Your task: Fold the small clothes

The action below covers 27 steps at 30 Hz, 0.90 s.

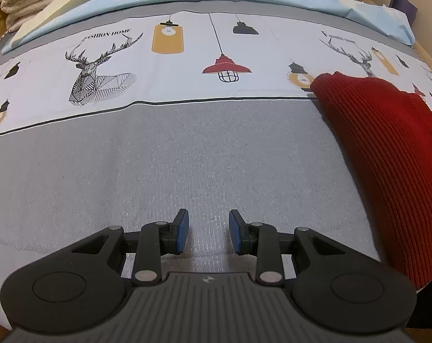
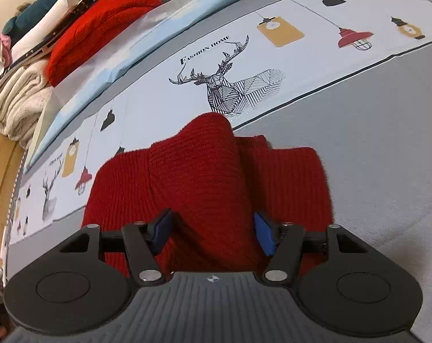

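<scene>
While the left gripper (image 1: 208, 233) hung over bare grey bedspread (image 1: 173, 171), its jaws sat narrowly apart with nothing between them. The right gripper (image 2: 213, 233) stood wider, straddling a raised fold of the red knit sweater (image 2: 210, 177); pads looked clear of the fabric. The sweater lay on the bed, across the grey band and the printed strip (image 2: 273, 65).

sweater (image 2: 204, 171): coarse red ribbed knit
bedsheet (image 1: 187, 154): matt grey woven cloth
my pads (image 1: 183, 230): blue, smooth
my fingers' frame (image 2: 138, 251): matt black plastic
</scene>
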Motion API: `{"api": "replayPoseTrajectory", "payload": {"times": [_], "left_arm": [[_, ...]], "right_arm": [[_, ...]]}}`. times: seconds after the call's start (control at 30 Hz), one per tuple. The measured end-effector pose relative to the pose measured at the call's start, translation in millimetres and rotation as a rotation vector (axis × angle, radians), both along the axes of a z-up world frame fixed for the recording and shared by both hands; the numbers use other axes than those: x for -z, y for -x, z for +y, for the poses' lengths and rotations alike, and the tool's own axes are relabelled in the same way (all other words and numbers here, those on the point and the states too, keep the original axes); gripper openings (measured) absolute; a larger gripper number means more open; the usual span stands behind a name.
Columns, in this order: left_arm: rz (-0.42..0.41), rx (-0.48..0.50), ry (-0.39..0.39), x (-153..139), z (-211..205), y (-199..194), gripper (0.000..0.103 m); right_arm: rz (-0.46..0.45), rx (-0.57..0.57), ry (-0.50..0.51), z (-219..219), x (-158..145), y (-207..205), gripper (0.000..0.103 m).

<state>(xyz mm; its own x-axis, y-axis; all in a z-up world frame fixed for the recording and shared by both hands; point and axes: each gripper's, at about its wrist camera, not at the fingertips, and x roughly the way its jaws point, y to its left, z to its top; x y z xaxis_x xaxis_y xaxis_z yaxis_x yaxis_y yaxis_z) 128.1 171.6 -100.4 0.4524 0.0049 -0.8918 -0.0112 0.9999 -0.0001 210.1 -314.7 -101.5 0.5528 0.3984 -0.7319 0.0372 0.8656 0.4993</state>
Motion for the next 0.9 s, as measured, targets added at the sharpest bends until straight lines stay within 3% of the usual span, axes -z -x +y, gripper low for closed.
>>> {"api": "replayPoseTrajectory", "payload": {"times": [0.07, 0.13, 0.2, 0.27, 0.33, 0.37, 0.43, 0.47, 0.5, 0.57, 0.63, 0.73, 0.8, 0.9], "left_arm": [[0.000, 0.003, -0.001, 0, -1, -2, 0.034], [0.000, 0.007, 0.000, 1, -3, -4, 0.034], [0.000, 0.014, 0.001, 1, -5, -4, 0.034], [-0.002, 0.025, 0.000, 1, -10, -4, 0.034], [-0.003, 0.044, -0.004, 1, -16, -4, 0.034], [-0.003, 0.052, -0.007, 1, -19, -4, 0.034], [-0.007, 0.068, -0.012, 2, -26, -3, 0.034], [-0.011, 0.075, -0.015, 1, -28, -2, 0.034], [-0.020, 0.082, -0.017, 0, -32, -1, 0.034], [-0.040, 0.096, -0.002, -3, -38, 1, 0.034], [-0.053, 0.116, 0.040, -8, -48, 5, 0.034], [-0.077, 0.157, 0.113, -21, -75, 13, 0.034], [-0.102, 0.212, 0.167, -33, -103, 22, 0.034], [-0.130, 0.297, 0.265, -48, -151, 36, 0.034]], "right_arm": [[-0.017, -0.007, 0.021, 3, -3, -2, 0.049], [-0.057, -0.006, 0.049, 4, -8, -2, 0.021], [-0.134, 0.009, 0.009, -3, -20, 6, 0.017], [-0.267, 0.028, -0.037, -10, -39, 20, 0.016], [-0.324, 0.036, 0.007, -13, -47, 29, 0.016], [-0.284, 0.048, 0.078, -12, -41, 27, 0.017], [-0.114, 0.040, 0.230, -8, -16, 19, 0.018], [-0.046, 0.031, 0.220, -12, -6, 17, 0.018], [-0.046, 0.043, 0.189, -16, -6, 19, 0.019], [-0.114, 0.079, 0.161, -25, -20, 29, 0.025], [-0.161, 0.097, 0.138, -34, -31, 42, 0.046], [-0.151, 0.040, 0.047, -43, -32, 54, 0.051], [-0.068, -0.062, 0.034, -42, -21, 55, 0.051], [0.114, -0.173, 0.168, -33, 12, 62, 0.056]]}}
